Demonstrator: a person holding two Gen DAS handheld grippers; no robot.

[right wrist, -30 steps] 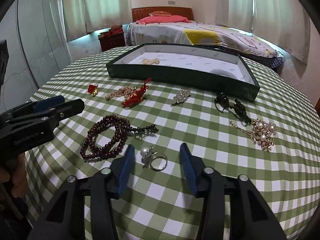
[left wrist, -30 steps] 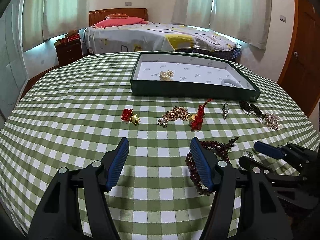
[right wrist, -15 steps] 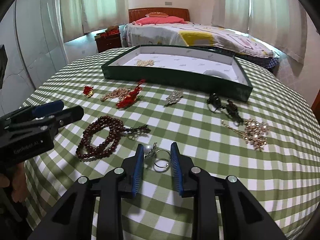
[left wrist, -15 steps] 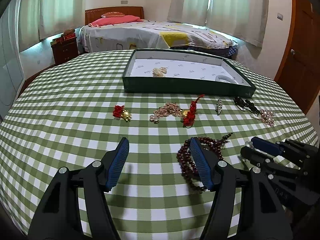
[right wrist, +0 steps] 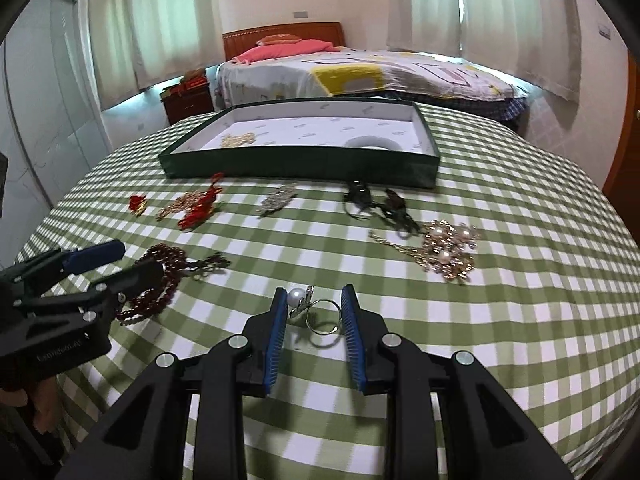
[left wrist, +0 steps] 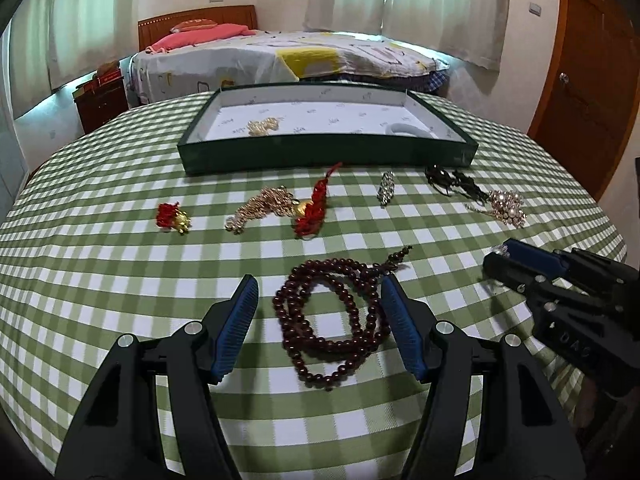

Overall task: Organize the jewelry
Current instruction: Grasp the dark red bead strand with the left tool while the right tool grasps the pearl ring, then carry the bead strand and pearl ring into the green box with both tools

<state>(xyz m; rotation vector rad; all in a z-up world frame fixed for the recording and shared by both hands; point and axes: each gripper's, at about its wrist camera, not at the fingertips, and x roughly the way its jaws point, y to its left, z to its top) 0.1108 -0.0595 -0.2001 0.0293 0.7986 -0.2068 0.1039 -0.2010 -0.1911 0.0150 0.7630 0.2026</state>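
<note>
Between the right gripper's (right wrist: 314, 304) blue pads sits a pearl ring (right wrist: 316, 308), clamped and lifted off the checked tablecloth (right wrist: 520, 320). Its jaws have just been closing. Left of it, the left gripper (left wrist: 318, 300) stands apart astride dark red beads (left wrist: 332, 320). Beyond lies the green tray (right wrist: 300, 164).

Soft daylight comes through the pale curtains (left wrist: 436, 4) behind the bed (left wrist: 288, 60), leaving the room evenly bright, with the curtains washed almost white and a cool bluish glow along the wall under them. On the checked tablecloth (right wrist: 520, 288) shadows are faint and short, lying just beneath the jewellery and the gripper fingers, and small glints show on the metal pieces. Both fisheye views bow the table's edges into curves and darken to black at the corners; detail is slightly soft throughout.
</note>
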